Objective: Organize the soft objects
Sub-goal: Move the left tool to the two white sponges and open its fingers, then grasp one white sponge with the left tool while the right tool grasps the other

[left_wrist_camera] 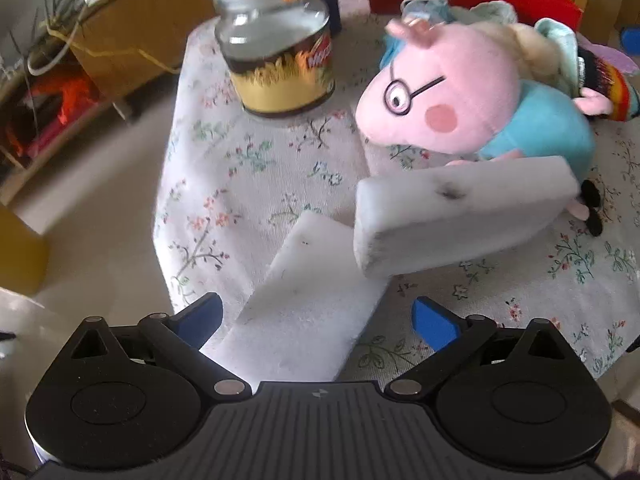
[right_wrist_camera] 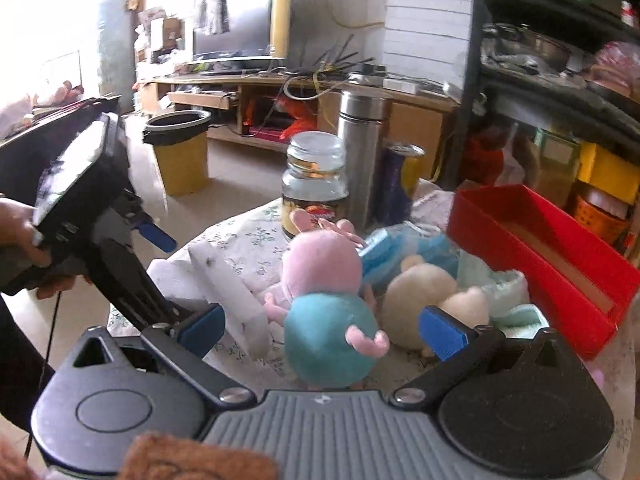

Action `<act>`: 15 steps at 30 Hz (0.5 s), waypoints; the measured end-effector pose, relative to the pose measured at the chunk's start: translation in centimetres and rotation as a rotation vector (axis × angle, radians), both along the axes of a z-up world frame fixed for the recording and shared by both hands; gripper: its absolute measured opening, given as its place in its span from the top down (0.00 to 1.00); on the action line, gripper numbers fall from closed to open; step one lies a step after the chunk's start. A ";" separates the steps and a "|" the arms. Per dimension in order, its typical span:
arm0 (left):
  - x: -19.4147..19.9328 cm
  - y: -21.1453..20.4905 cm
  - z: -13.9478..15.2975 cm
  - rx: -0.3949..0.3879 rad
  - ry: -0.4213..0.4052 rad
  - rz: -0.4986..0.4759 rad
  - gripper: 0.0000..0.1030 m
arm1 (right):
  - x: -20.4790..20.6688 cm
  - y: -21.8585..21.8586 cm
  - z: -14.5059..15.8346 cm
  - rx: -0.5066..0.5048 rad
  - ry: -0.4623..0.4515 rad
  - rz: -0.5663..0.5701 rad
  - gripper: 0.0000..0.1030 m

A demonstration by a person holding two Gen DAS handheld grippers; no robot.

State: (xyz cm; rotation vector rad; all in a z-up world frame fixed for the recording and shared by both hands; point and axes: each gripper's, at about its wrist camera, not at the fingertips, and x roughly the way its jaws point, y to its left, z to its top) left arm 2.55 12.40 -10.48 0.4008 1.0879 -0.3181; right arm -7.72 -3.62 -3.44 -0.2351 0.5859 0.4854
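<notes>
On the floral cloth [left_wrist_camera: 224, 184] I count 2 white foam blocks: 1 lying flat [left_wrist_camera: 304, 320] at 6 o'clock and 1 tilted [left_wrist_camera: 456, 216] at 4 o'clock. There is 1 pink pig plush [left_wrist_camera: 472, 108] at 2 o'clock and 1 cream plush [right_wrist_camera: 420, 300] beside it. Containers: 1 glass jar [left_wrist_camera: 276, 40] at 12 o'clock, 1 steel flask [right_wrist_camera: 362, 148], 1 blue can [right_wrist_camera: 400, 176]. Add 1 red box [right_wrist_camera: 536, 264], 1 yellow bin [right_wrist_camera: 180, 152], 1 television [right_wrist_camera: 236, 20], and 2 grippers, left [left_wrist_camera: 318, 316] and right [right_wrist_camera: 322, 330].
</notes>
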 end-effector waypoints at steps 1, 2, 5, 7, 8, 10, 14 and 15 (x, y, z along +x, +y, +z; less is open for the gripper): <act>0.1 0.1 0.0 -0.017 0.014 0.008 0.09 | 0.2 0.4 0.2 -0.007 -0.009 0.018 0.24; 0.2 0.3 0.1 -0.038 0.026 0.017 0.11 | 0.6 0.7 0.5 -0.015 -0.014 0.043 0.24; 0.1 0.3 0.2 -0.038 0.024 0.025 0.15 | 1.3 1.9 1.0 -0.038 -0.029 0.134 0.24; 0.0 0.6 0.4 -0.056 0.029 0.058 0.23 | 1.6 2.8 1.0 -0.065 -0.031 0.197 0.24; -0.1 0.7 0.6 -0.059 0.020 0.071 0.27 | 1.8 3.2 0.9 -0.079 -0.029 0.226 0.26; -0.2 1.2 0.9 -0.066 0.010 0.092 0.32 | 2.4 4.1 0.6 -0.101 0.005 0.282 0.36; -0.2 1.3 1.0 -0.068 0.013 0.102 0.36 | 4.0 6.1 -0.6 -0.101 0.139 0.368 0.65; -0.2 1.2 0.9 -0.059 0.010 0.098 0.36 | 4.2 6.5 -0.9 -0.105 0.157 0.379 0.67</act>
